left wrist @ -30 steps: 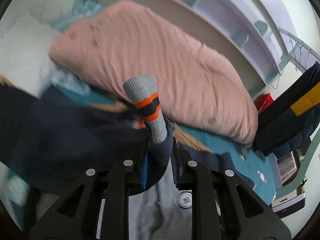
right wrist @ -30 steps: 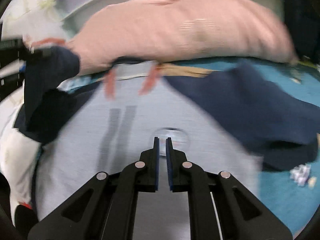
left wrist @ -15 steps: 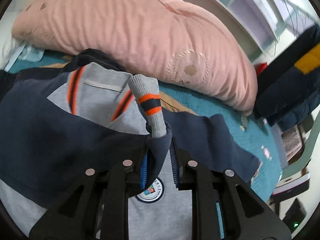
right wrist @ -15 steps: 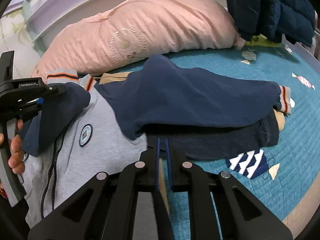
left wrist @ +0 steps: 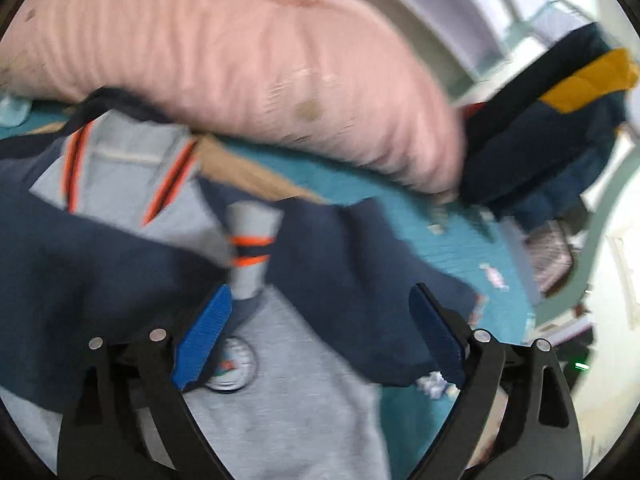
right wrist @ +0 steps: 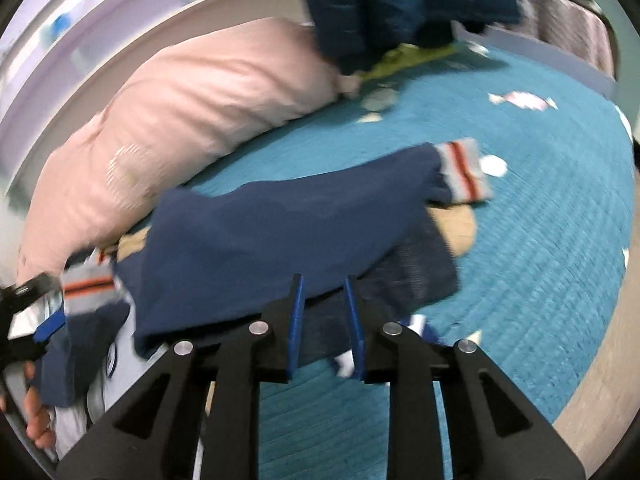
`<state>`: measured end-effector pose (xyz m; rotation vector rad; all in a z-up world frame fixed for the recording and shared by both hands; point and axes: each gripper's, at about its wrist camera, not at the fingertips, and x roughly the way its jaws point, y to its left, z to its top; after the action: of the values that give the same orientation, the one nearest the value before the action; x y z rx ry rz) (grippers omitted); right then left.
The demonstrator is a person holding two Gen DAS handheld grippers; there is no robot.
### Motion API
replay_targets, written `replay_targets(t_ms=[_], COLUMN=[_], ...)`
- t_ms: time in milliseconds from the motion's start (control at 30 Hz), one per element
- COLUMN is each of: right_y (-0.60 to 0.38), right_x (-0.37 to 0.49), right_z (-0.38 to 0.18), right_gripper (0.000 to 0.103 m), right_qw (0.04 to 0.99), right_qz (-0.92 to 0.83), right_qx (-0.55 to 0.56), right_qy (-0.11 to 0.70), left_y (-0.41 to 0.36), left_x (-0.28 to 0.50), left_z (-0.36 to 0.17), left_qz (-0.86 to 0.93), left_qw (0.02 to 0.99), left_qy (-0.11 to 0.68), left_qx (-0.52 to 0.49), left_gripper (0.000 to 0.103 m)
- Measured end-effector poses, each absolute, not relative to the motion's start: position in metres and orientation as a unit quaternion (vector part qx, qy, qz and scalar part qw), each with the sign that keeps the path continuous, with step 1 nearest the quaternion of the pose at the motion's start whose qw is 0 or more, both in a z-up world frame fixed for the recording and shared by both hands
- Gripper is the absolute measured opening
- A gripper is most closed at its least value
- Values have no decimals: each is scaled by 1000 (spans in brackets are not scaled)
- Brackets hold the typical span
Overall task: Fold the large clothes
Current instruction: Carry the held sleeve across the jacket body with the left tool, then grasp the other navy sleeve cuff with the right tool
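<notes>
With the left gripper (left wrist: 320,312) opening wide to release the striped cuff (left wrist: 250,250) onto the grey-and-navy jacket (left wrist: 280,400) on the bed (right wrist: 540,240), and the right gripper (right wrist: 323,312) opening on nothing, I lift the left fingers (left wrist: 202,336) clear before smoothing the folded sleeve (right wrist: 280,220).

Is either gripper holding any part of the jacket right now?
No. The left gripper is opening off the sleeve cuff; the right gripper is opening with nothing pinched.

A bedroom: pink pillow (right wrist: 192,120) on a teal bedspread (right wrist: 520,240)
</notes>
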<state>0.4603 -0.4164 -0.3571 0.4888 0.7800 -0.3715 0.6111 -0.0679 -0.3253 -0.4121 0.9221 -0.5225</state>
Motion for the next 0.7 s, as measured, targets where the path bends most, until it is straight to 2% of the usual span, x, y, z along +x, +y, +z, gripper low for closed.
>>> replay_targets(t_ms=[133,233,367,500,600,700], right_y=[-440,-452,-454,-457,-465,-475], right_x=[450,446,443,447,450,455], right_z=[-361,-365,-365,-368,-372,-376], right_gripper=[21,22,22,23,23,25], right_qw=[869,861,861,861,856,851], right_qz=[-197,-204,-200,-199,-199,-209], right_qx=[263,282,282,280,297,308], right_qy=[369,371,373,375,374,370], left_y=[-75,-86,-54,-61,-68,-91], left_x=[600,613,602,629,645,643], left_z=[-308,-328,-314,-337,-362,-362], left_qz=[-297,-307,-235,-191,-201,-242], left_qw=[844,810,862,855,818,808], left_qy=[406,466,385,444,498,507], left_qx=[-187,-178,-232,-188,-207,-178], left_gripper=[91,91,91,93,93,93])
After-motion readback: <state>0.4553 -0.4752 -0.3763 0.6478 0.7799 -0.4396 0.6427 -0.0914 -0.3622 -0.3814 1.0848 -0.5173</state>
